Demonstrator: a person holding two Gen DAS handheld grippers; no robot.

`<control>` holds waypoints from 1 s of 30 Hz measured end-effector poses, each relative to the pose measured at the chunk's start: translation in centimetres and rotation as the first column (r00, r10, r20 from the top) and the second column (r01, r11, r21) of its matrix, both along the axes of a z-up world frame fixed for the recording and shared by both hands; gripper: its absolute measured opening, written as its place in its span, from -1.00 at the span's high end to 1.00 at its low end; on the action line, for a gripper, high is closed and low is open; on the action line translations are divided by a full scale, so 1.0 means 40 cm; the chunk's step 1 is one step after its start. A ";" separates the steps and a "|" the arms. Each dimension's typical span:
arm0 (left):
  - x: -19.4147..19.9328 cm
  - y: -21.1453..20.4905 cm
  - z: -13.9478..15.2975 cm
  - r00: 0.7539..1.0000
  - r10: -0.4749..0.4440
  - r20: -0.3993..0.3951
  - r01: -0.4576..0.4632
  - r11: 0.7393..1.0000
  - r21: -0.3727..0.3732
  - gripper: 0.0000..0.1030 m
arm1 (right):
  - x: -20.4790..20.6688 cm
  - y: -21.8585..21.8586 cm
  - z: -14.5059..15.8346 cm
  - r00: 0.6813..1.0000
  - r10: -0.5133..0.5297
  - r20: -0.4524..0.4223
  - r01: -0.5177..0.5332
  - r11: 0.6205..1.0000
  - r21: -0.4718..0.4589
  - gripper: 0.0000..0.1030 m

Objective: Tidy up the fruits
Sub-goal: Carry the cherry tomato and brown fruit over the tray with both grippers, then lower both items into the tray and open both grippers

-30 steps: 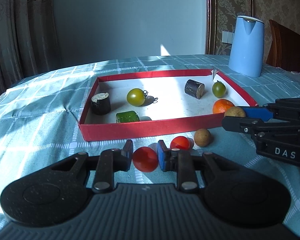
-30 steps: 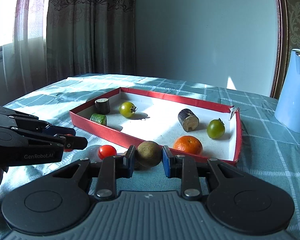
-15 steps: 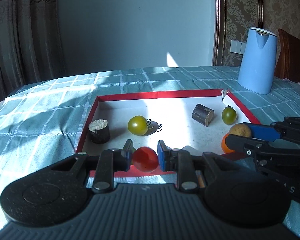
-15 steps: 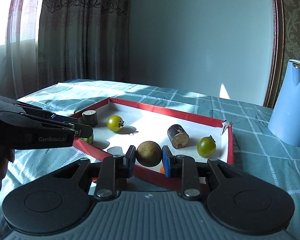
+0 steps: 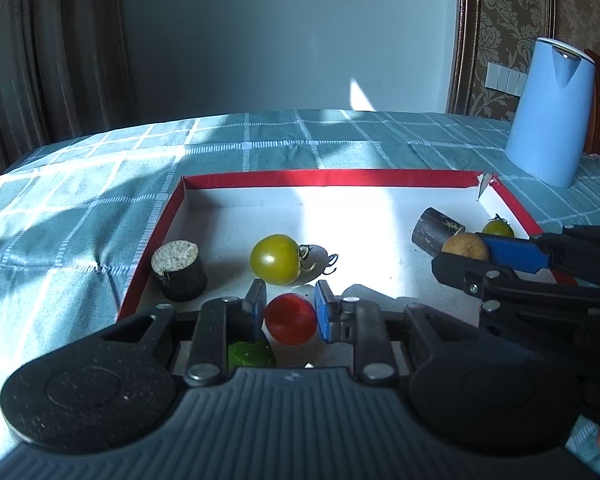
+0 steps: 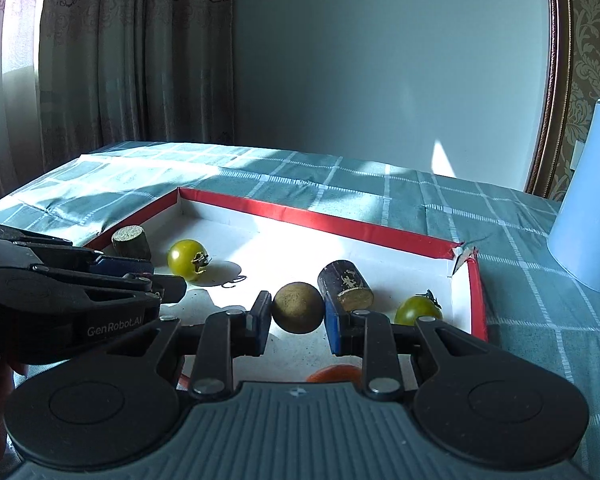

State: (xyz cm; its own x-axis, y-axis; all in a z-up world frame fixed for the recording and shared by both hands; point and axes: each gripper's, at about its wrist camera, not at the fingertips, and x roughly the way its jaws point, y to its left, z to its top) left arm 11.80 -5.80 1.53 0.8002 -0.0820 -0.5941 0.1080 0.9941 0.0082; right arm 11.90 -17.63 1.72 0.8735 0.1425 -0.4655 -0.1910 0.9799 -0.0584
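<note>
the left claw (image 5: 290,312) grips a red cherry tomato (image 5: 290,319) at lower centre of its view, over the near part of the red-rimmed tray (image 5: 328,176). the right claw (image 6: 298,314) grips a round brown fruit (image 6: 298,307) at centre of its view, above the tray floor. a green tomato (image 5: 275,259) and a dark cane stub (image 5: 179,265) lie inside the tray. a blue jug (image 5: 548,110) stands on the desk at upper right.

The left claw (image 5: 291,312) grips a red tomato (image 5: 291,319) above the red-rimmed tray (image 5: 328,177).
</note>
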 end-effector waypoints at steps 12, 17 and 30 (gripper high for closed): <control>0.076 0.025 -0.026 0.996 0.085 -0.035 -0.084 0.996 0.017 0.54 | 0.076 0.027 -0.019 0.999 -0.016 -0.052 0.014 1.000 -0.023 0.47; 0.098 0.026 -0.029 0.994 0.110 -0.028 -0.109 0.994 0.029 0.52 | 0.107 0.034 -0.024 0.997 -0.025 -0.076 0.023 0.999 -0.022 0.47; 0.086 0.019 -0.028 0.994 0.107 0.006 -0.107 0.993 0.050 0.19 | 0.132 0.032 -0.041 0.992 -0.026 -0.122 0.025 1.000 -0.008 0.47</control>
